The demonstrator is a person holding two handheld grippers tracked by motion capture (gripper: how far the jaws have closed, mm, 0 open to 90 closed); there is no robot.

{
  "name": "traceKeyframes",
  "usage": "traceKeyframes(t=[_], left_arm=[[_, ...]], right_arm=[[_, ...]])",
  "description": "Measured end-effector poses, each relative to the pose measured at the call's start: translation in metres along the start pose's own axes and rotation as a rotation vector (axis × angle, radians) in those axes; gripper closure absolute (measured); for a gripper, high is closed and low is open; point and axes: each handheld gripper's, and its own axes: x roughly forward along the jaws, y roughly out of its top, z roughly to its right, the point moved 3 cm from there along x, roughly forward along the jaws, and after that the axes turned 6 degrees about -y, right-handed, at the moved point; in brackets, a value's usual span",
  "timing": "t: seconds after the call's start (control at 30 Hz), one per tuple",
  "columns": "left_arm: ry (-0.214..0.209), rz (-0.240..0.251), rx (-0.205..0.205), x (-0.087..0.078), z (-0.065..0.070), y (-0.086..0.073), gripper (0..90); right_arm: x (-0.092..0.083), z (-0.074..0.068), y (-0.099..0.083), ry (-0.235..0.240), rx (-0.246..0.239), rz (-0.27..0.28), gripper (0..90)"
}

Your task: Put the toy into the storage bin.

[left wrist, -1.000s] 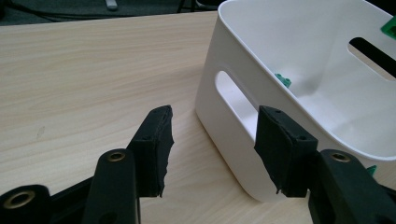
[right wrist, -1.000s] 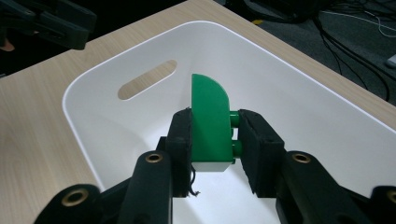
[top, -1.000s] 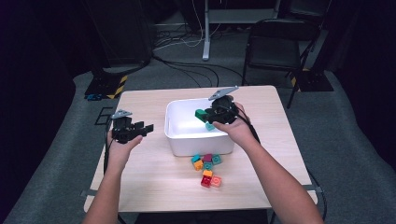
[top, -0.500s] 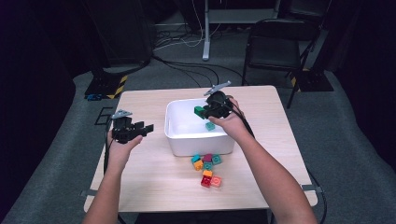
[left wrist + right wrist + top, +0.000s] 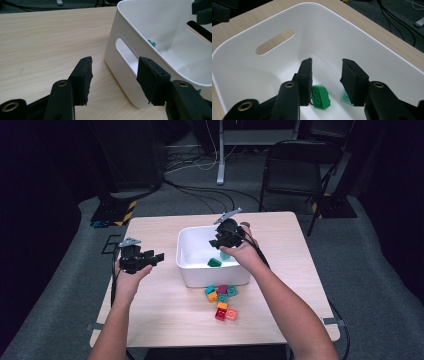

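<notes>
Hovering over the white bin (image 5: 367, 45), right gripper (image 5: 325, 82) jaws just opening, green brick (image 5: 320, 97) released below; left gripper (image 5: 113, 75) gaping empty.

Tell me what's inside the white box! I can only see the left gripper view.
Observer: A green block lies on the floor of the white box, beside a pale teal one.
Operator: Is the other gripper grabbing it?
Observer: No. The right gripper hangs over it. Its jaws have just been opening, and nothing is gripped between them.
Operator: Are there more blocks somewhere?
Observer: Yes. A cluster of coloured blocks, some teal, orange, red and pink, sits on the table just in front of the box.
</notes>
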Motion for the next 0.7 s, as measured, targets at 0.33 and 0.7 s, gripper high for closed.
traceKeyframes(t=[0.33,0.7], left_arm=[[0.003,0.001,-0.001,0.000,0.000,0.000,45.1],[0.006,-0.003,0.001,-0.001,0.000,0.000,44.8]], right_arm=[[-0.029,-0.018,-0.001,0.031,-0.037,0.066,59.6],[-0.061,-0.028,-0.018,0.031,-0.024,0.144,59.1]])
